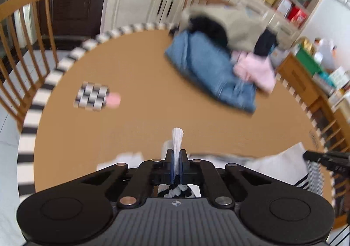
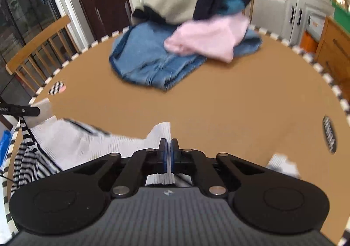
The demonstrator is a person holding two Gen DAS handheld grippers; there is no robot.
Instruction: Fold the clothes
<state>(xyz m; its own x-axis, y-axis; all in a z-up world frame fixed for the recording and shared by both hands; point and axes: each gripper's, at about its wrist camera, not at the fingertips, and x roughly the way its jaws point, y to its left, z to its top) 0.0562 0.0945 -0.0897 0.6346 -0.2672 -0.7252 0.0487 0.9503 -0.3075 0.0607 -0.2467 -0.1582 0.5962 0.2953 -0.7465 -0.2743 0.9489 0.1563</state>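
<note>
On the near side of the table [image 1: 135, 71], the left tool [image 1: 176, 154] is clamped on a white ribbed garment [image 1: 282, 165]; the blurred clothes pile [image 1: 218, 60] sits beyond. From the right wrist, the right tool [image 2: 168, 147] pinches that garment [image 2: 87, 143] too, seemingly its edge.

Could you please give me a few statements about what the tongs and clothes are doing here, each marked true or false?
1. Both tongs, left and right, are shut on the white garment. True.
2. The jeans lie under the pink top. True.
3. The pile sits on a chair. False: it is on the table.
4. The white garment is plain. False: it has black-and-white striped parts.
</note>
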